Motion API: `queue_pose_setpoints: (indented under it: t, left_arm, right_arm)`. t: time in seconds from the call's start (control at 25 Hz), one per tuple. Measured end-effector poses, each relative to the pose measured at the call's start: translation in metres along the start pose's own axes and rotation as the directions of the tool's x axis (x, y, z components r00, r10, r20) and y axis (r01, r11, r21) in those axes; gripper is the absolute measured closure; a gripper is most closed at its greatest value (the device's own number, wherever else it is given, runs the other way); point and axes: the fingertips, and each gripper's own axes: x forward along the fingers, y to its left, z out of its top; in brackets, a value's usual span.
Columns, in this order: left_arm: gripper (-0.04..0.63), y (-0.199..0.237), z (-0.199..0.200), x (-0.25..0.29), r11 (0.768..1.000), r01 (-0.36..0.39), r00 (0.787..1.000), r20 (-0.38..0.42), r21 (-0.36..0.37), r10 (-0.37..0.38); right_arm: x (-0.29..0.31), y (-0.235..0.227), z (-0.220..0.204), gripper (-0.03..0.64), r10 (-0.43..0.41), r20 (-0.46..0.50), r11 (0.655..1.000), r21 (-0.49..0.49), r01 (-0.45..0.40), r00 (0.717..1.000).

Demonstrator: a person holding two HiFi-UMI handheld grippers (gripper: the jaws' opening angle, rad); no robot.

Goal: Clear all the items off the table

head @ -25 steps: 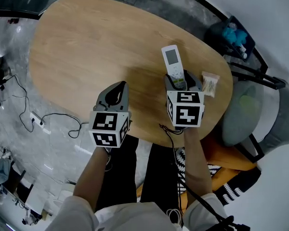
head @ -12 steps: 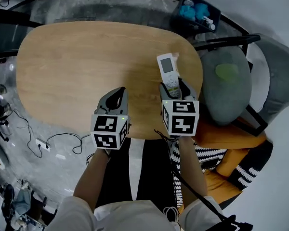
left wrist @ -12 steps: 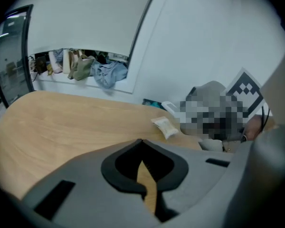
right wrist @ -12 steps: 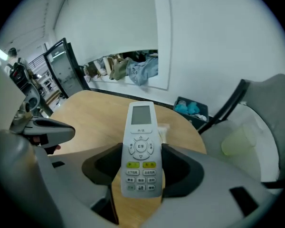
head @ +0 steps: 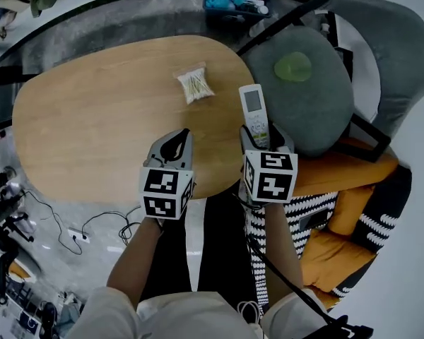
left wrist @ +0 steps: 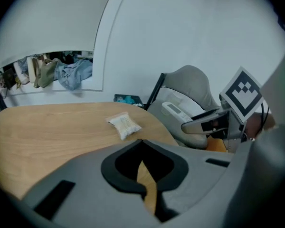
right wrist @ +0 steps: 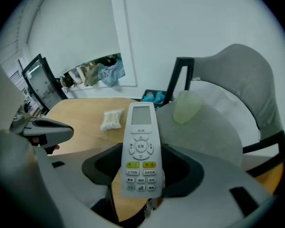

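Remote [head: 254, 111] in right gripper [head: 266, 137] (swabs [head: 194, 84], perhaps, beyond)

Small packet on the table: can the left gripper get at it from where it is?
Probably yes. Only bare tabletop lies between the left gripper and the small packet, with nothing in the way. Its jaws are shut and empty, so they must open first.

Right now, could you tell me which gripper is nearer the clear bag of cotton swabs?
Left. The left gripper is just short of the bag; the right gripper, holding a white remote, is farther right.
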Motion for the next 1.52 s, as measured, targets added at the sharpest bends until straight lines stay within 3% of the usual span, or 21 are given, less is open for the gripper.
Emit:
queue_pose_setpoints:
  t: [0.32, 0.68, 1.08, 1.52]
  left_arm:
    - [0.592, -0.068, 0.010, 0.030, 0.990, 0.091, 0.995, -0.047, 0.107, -0.087]
    - [0.592, -0.120, 0.034, 0.065, 0.970, 0.152, 0.987, -0.072, 0.187, -0.141]
    - [0.592, -0.155, 0.056, 0.108, 0.975, 0.139, 0.989, -0.080, 0.176, -0.127]
    - [0.592, -0.132, 0.100, 0.176, 0.992, 0.042, 0.999, -0.037, 0.119, -0.038]
  right_arm:
    - [-0.031, -0.079, -0.028, 0.347, -0.101, 0.006, 0.973, 0.211, 0.097, 0.995]
    - [-0.035, -0.126, -0.042, 0.347, -0.119, 0.000, 0.946, 0.303, 0.113, 0.993]
    - [-0.009, -0.192, -0.034, 0.347, -0.114, -0.002, 0.933, 0.343, 0.108, 0.993]
    - [0.056, -0.243, -0.003, 0.347, -0.090, -0.035, 0.949, 0.300, 0.097, 0.995]
